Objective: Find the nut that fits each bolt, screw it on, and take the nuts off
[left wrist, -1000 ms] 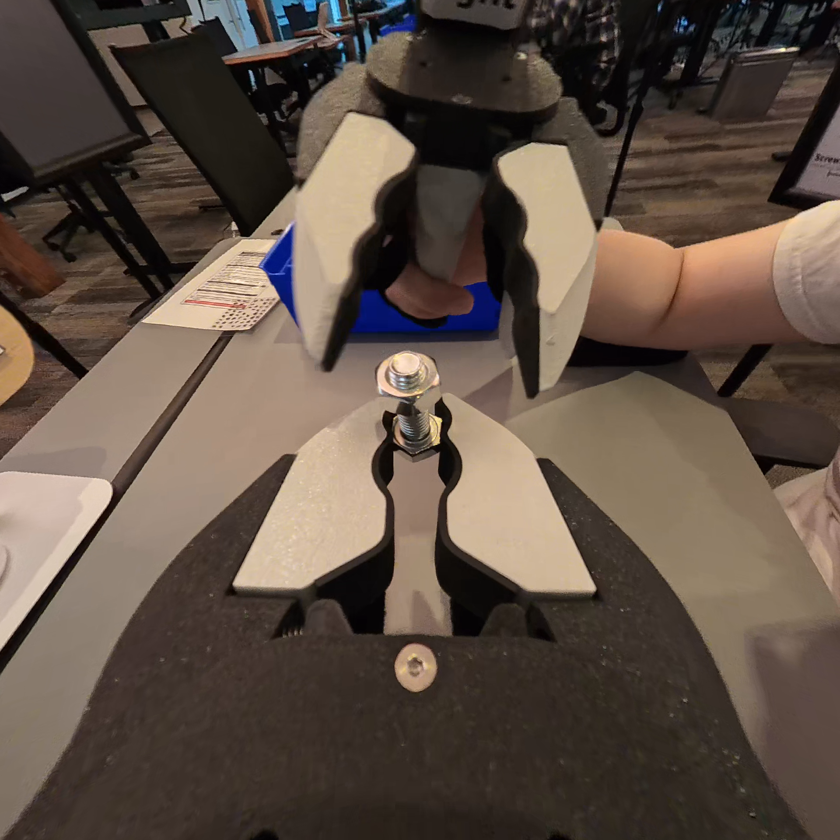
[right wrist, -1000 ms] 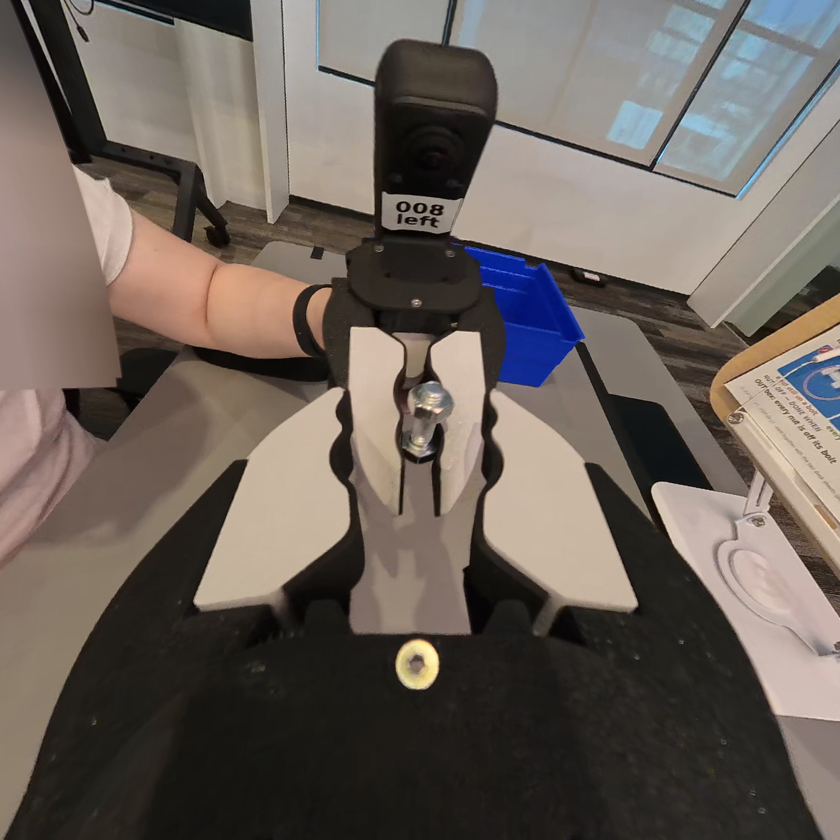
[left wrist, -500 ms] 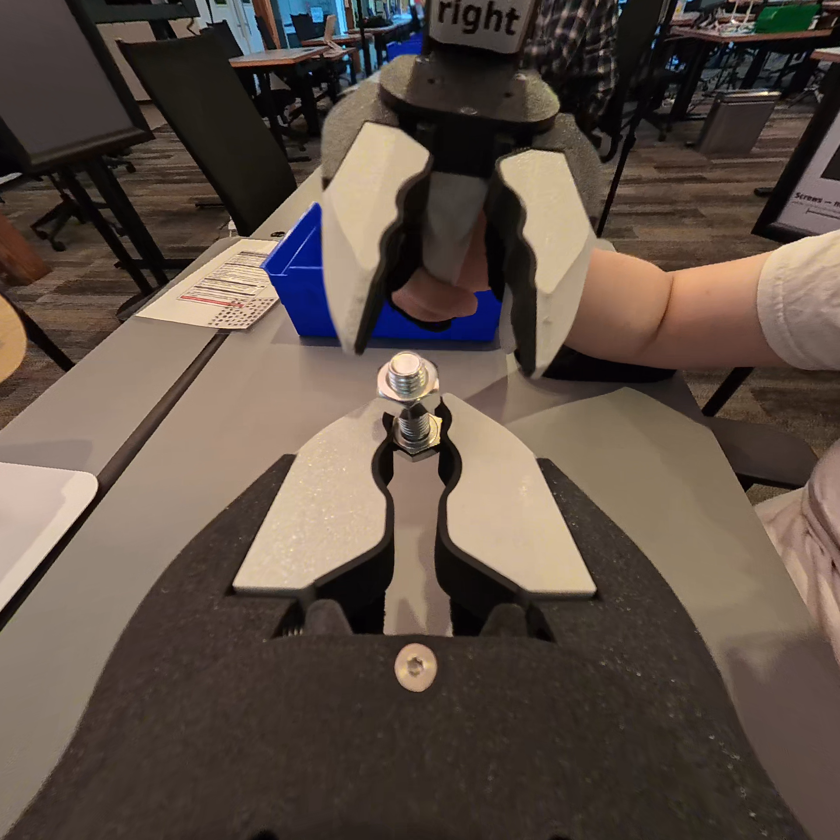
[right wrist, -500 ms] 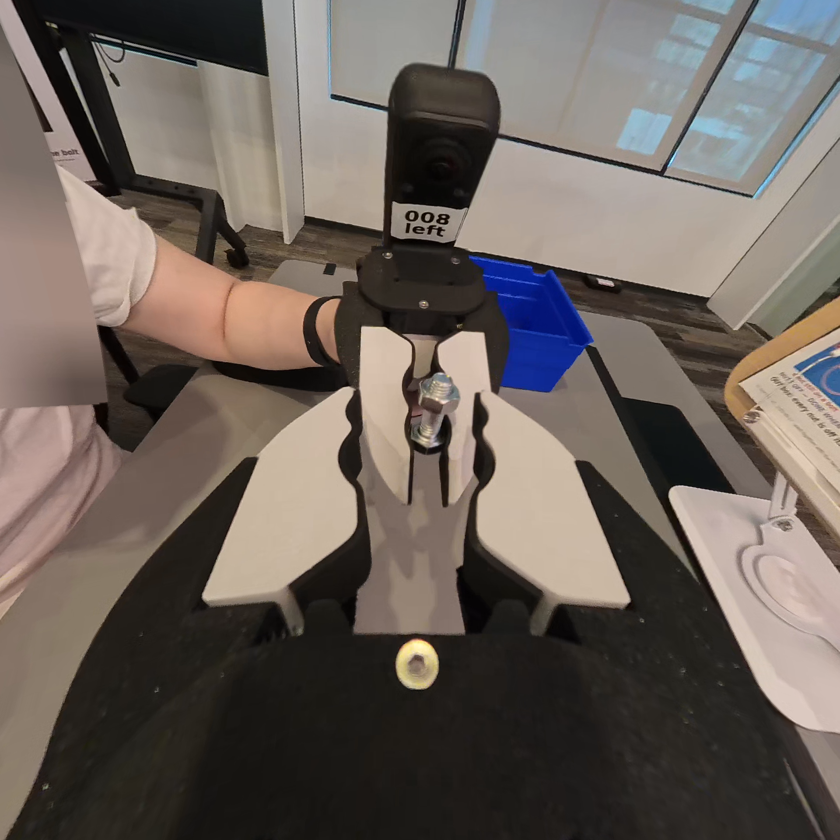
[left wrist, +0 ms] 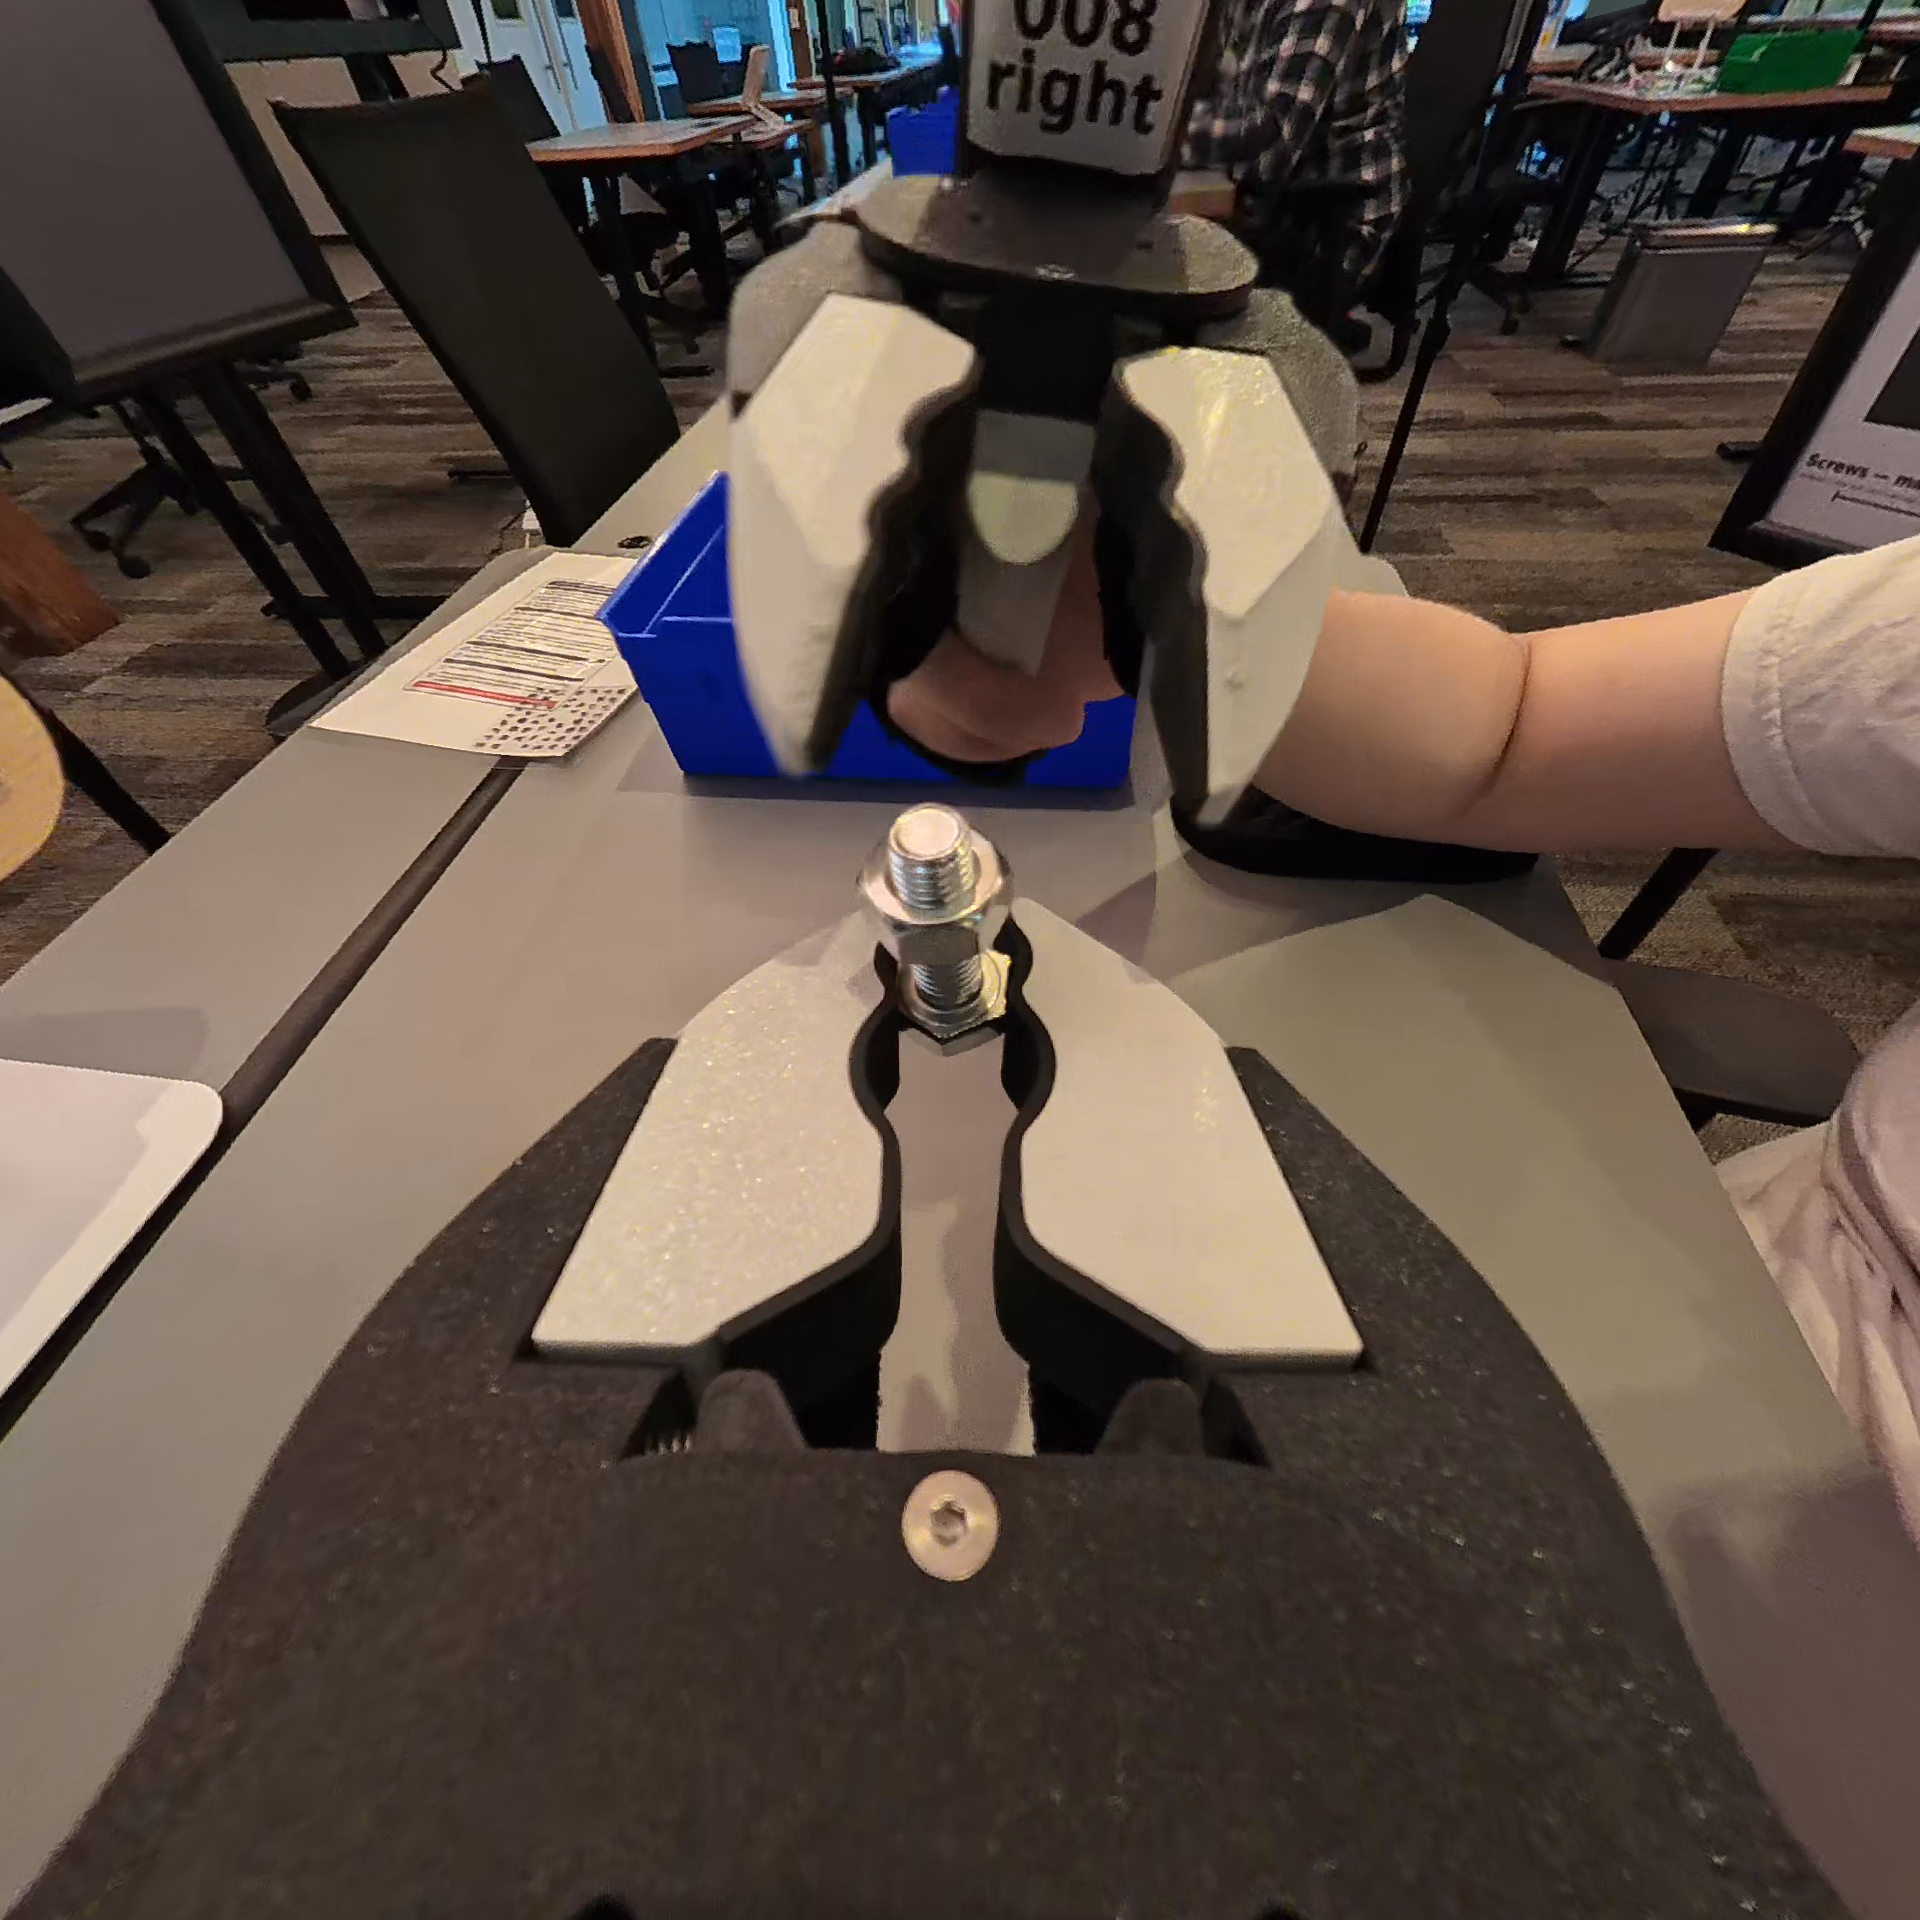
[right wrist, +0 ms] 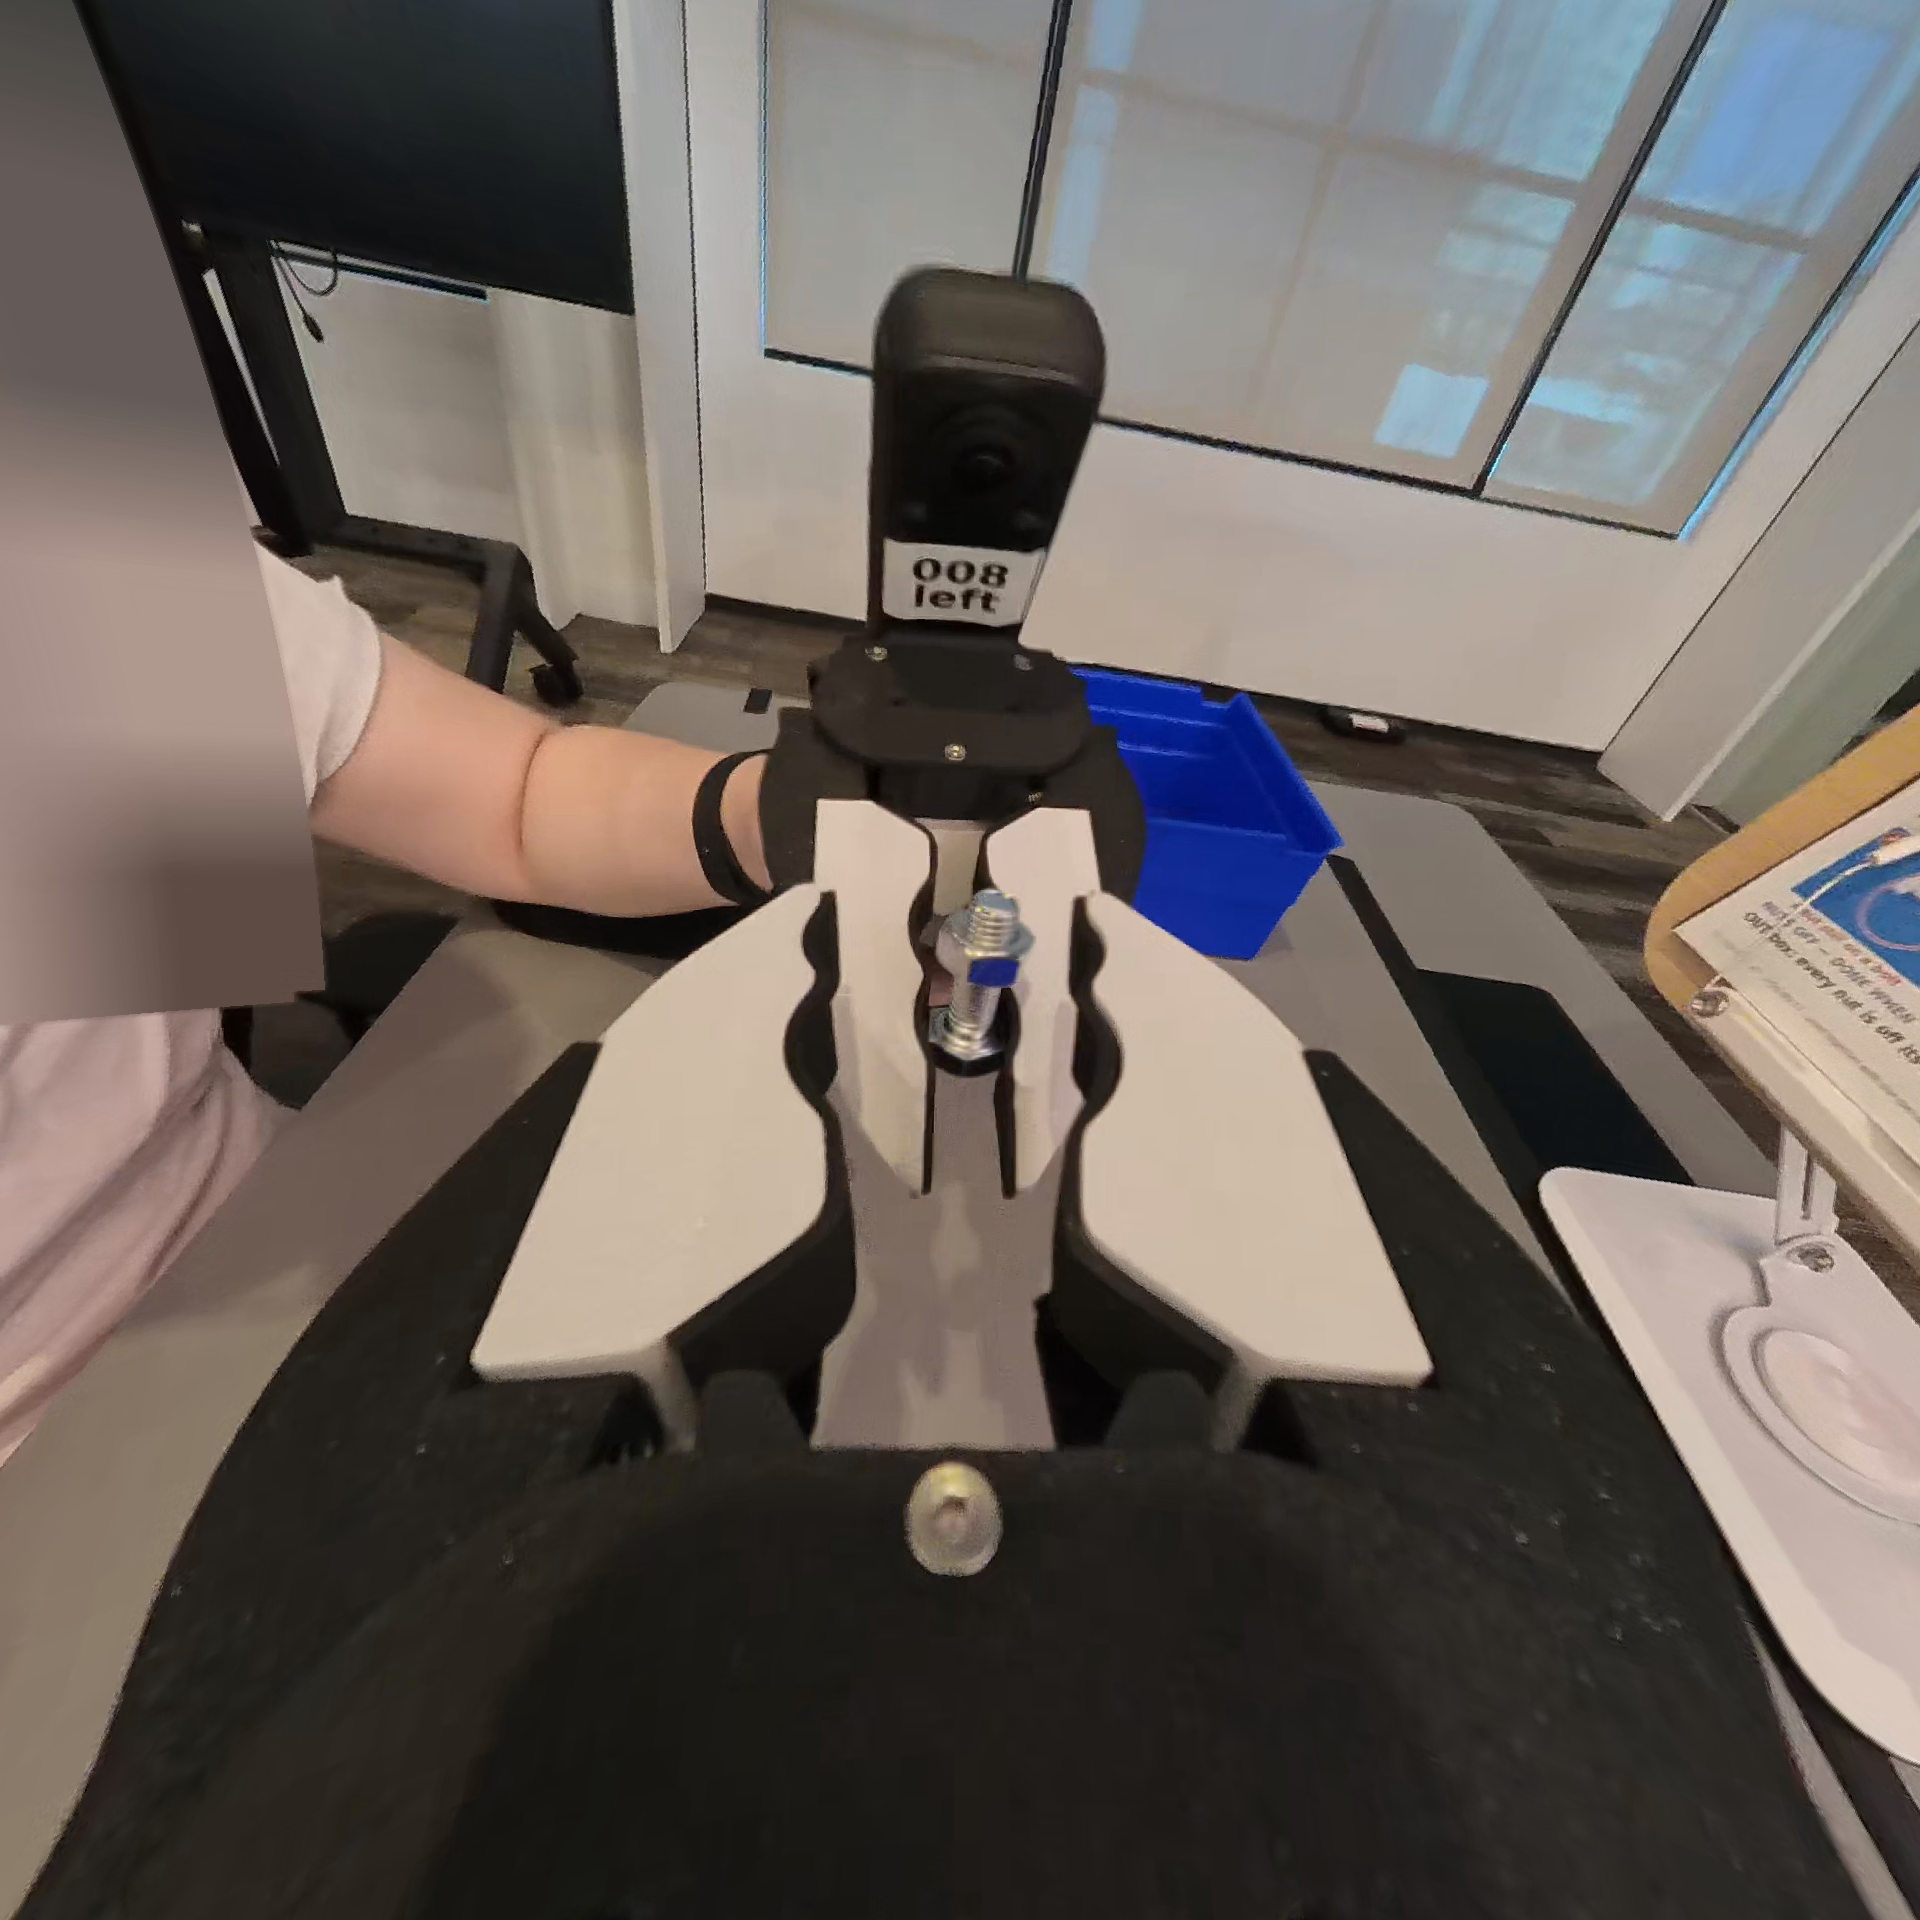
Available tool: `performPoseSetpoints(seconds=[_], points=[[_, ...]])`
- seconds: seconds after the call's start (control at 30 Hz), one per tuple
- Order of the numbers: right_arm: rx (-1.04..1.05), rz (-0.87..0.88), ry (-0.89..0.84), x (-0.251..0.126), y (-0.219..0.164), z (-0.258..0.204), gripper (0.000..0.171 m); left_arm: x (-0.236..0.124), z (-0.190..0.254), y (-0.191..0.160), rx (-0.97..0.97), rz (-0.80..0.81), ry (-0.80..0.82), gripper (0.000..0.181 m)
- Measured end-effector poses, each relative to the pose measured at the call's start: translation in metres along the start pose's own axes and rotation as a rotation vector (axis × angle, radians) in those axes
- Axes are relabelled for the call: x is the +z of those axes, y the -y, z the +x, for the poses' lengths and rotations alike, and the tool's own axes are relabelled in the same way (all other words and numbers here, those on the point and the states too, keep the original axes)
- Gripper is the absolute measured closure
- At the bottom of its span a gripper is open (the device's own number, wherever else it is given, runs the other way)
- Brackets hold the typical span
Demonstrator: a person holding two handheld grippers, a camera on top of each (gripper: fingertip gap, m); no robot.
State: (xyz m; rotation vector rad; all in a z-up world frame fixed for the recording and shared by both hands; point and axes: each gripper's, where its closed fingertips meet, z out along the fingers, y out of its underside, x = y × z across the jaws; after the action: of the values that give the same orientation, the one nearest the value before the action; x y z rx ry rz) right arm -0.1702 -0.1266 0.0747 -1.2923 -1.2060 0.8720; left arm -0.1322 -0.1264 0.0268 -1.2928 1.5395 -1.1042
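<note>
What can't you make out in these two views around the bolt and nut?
- Bolt head: both views, hidden between the left gripper fingers.
- Blue bin contents: both views, blocked by its walls and the grippers.
- Right gripper: left view, edges motion-blurred.

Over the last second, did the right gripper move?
Yes. In the left wrist view the right gripper has risen and opened wider against the blue bin, above the bolt.

One bolt (left wrist: 940,971), one nut (left wrist: 935,902), seemingly one blue bin (left wrist: 691,665).

Upright silver bolt (left wrist: 940,948), hex nut (left wrist: 933,900) threaded near its tip.
</note>
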Motion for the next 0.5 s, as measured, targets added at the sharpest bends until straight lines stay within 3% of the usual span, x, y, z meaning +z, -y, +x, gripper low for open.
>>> performPoseSetpoints(seconds=[0.13,0.27,0.5], points=[[-0.02,-0.059,0.035,0.005,-0.009,-0.007,0.127,0.0,-0.002,-0.001,0.012,-0.01,0.021,0.167],[-0.022,-0.019,0.027,-0.006,0.0,-0.004,0.151,-0.006,-0.007,0.004,-0.042,0.03,0.013,0.167],[0.091,-0.049,0.024,0.004,-0.018,0.006,0.15,-0.004,-0.002,0.007,-0.044,0.04,-0.009,0.167]])
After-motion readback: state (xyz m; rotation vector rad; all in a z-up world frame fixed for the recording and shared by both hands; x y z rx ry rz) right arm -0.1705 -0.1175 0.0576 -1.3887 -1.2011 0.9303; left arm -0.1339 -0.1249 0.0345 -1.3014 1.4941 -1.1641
